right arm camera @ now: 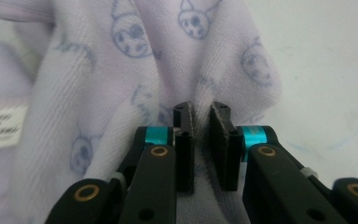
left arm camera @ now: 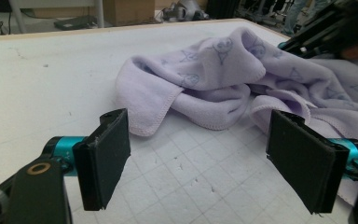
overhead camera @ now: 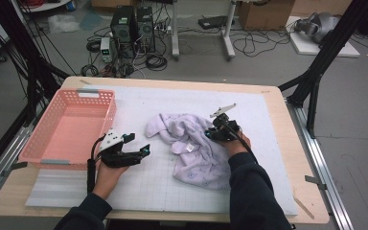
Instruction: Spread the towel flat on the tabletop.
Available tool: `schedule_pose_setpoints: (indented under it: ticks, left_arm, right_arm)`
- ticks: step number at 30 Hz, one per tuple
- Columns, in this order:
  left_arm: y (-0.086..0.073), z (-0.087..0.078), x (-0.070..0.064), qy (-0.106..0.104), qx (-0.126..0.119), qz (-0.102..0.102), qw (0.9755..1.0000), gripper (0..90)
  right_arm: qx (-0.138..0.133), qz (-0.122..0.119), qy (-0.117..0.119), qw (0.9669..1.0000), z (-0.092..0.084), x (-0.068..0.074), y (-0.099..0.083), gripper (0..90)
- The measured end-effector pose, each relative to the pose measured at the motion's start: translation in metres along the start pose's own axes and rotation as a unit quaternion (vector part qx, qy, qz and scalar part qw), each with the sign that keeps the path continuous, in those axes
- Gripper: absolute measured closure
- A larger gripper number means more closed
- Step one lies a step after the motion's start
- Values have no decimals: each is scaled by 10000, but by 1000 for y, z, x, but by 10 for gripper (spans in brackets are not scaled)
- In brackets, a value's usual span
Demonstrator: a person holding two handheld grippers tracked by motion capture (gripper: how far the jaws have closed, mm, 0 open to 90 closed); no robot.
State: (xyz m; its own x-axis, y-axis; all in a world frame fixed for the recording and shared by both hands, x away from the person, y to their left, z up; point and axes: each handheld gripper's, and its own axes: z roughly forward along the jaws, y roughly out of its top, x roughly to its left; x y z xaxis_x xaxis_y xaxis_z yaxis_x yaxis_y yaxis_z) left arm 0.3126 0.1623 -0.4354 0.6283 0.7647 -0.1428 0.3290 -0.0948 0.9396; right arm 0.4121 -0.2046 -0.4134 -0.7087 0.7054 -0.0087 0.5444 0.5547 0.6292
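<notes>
A crumpled lilac towel (overhead camera: 191, 143) with small printed figures lies in the middle of the white mat (overhead camera: 148, 184). My right gripper (overhead camera: 210, 134) is at the towel's right edge, and in the right gripper view (right arm camera: 201, 126) its pads pinch a raised fold of the towel (right arm camera: 121, 60). A white label (right arm camera: 0, 127) shows on the cloth at the left. My left gripper (overhead camera: 138, 143) rests low on the mat just left of the towel, open, with nothing between its jaws (left arm camera: 200, 154). The towel (left arm camera: 205, 79) lies beyond them, with the right gripper (left arm camera: 317, 37) behind it.
A pink plastic basket (overhead camera: 43, 129) stands empty on the table's left side, close behind my left hand. The mat covers most of the wooden table (overhead camera: 287, 143). Black frame legs, cables and computer boxes stand on the floor beyond the far edge.
</notes>
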Motion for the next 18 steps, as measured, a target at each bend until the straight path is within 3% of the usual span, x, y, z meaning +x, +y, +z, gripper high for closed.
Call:
schedule_pose_setpoints:
  ticks: [2,3,4,6,8,9,10,13,18]
  left_arm:
    - [0,0,0,-2,-5,-6,10000,222]
    - [0,0,0,-3,-6,-8,10000,222]
    - [0,0,0,-10,-2,-15,10000,231]
    - [0,0,-1,-39,-1,-24,10000,236]
    - [0,0,-1,-58,16,-12,10000,250]
    - [0,0,-1,-78,26,-27,10000,250]
    - [0,1,-1,-77,38,-22,10000,262]
    - [-1,3,-2,-143,65,-65,9999,284]
    - [0,6,-5,-271,61,-91,9996,307]
  right_arm:
    - [-147,-132,-68,9998,-21,3,-8,812]
    - [-147,-132,-68,9998,-21,3,-8,812]
    - [-231,-185,-123,9995,-36,6,-16,814]
    - [-269,-241,-136,9993,-43,7,-21,815]
    - [-359,-274,-163,9988,-65,12,-40,817]
    - [-359,-274,-163,9988,-65,12,-40,817]
    - [-426,-250,-140,9987,-76,15,-54,818]
    - [-540,-213,-112,9983,-85,18,-72,817]
    - [-663,-172,-240,9974,-84,20,-83,764]
